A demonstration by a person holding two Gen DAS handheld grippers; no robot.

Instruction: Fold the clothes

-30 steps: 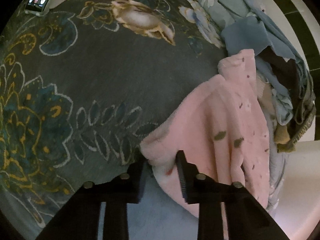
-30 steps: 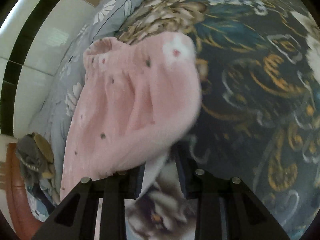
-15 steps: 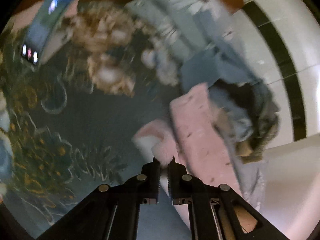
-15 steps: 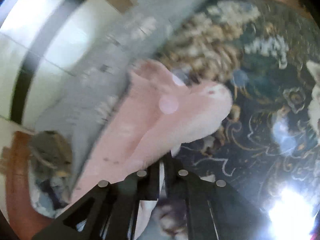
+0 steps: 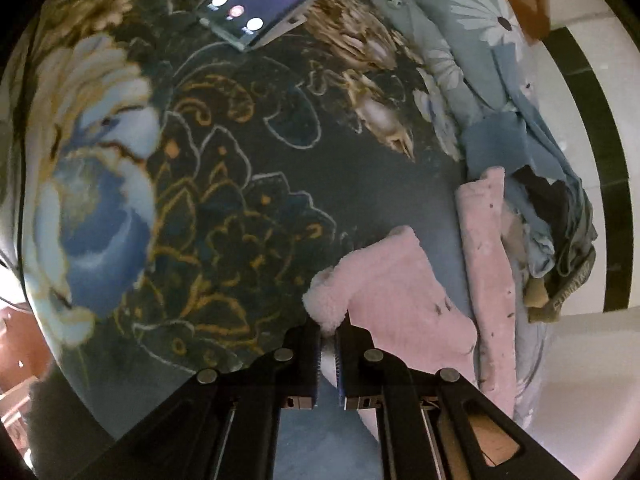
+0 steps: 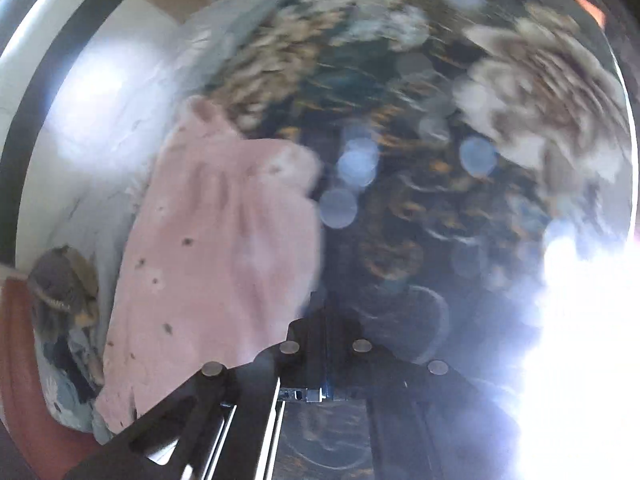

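Note:
A pink fleece garment (image 5: 392,288) with small dark spots lies partly lifted on the dark floral bedspread (image 5: 240,168). My left gripper (image 5: 328,322) is shut on its fluffy near corner. One strip of the garment (image 5: 484,264) trails toward the clothes pile. In the blurred right wrist view the same pink garment (image 6: 220,248) hangs left of my right gripper (image 6: 326,316). The right jaws are shut, and the garment's edge runs down into them. The pinched part itself is hidden in shadow.
A lit phone (image 5: 248,4) lies at the far edge of the bedspread. A heap of blue, dark and olive clothes (image 5: 552,216) sits on the light floral sheet (image 5: 460,48) by the tiled wall; the heap (image 6: 64,292) also shows beside the brown bed frame (image 6: 24,380). Strong glare (image 6: 580,320) hides the right side.
Both grippers closed on the pink garment's corners, then rose and drew it across the bedspread away from the pile. More of the bed and the phone came into view.

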